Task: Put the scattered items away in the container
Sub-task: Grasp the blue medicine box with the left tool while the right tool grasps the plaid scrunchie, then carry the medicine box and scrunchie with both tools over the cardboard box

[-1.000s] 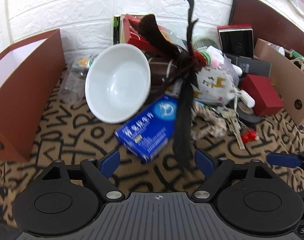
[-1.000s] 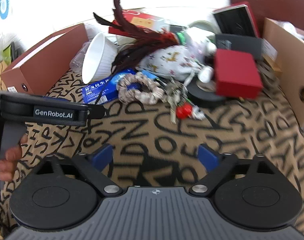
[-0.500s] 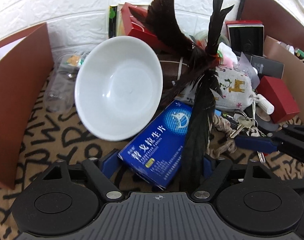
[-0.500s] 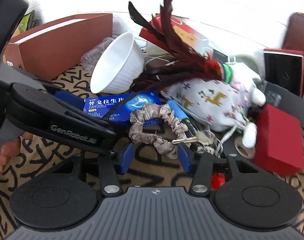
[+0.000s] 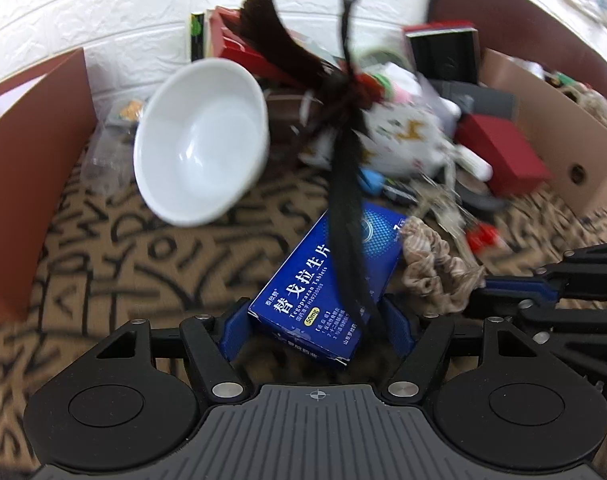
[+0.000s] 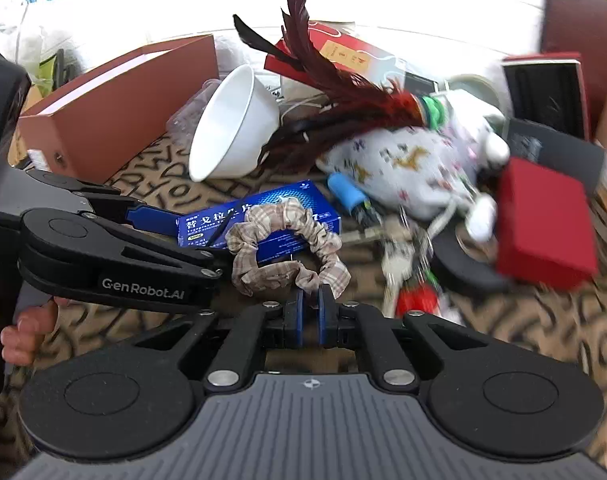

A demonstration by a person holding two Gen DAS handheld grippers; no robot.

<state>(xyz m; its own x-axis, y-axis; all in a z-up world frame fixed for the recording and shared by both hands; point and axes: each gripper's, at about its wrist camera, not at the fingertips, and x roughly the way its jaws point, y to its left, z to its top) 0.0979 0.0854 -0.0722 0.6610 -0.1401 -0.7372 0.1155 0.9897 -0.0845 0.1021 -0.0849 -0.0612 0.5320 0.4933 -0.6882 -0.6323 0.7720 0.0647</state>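
A blue medicine box (image 5: pixel 335 276) lies on the patterned cloth, its near end between the fingers of my left gripper (image 5: pixel 317 326), which is shut on it. It also shows in the right wrist view (image 6: pixel 279 208). A long dark feather (image 5: pixel 345 208) drapes across the box. My right gripper (image 6: pixel 309 312) is shut on the near edge of a beige plaid scrunchie (image 6: pixel 287 252) that rests partly on the box; the scrunchie also shows in the left wrist view (image 5: pixel 431 268). A brown open box (image 5: pixel 35 184) stands at the left.
A white bowl (image 5: pixel 201 140) leans on its side behind the medicine box. A reindeer-print pouch (image 6: pixel 399 168), red box (image 6: pixel 543 224), keys (image 6: pixel 407 256), black tape roll (image 6: pixel 463 264) and red gift boxes (image 6: pixel 343 52) crowd the back and right. A cardboard box (image 5: pixel 551 128) stands far right.
My left gripper has closed in on the blue medicine box and gripped it. My right gripper has moved forward and shut on the scrunchie.
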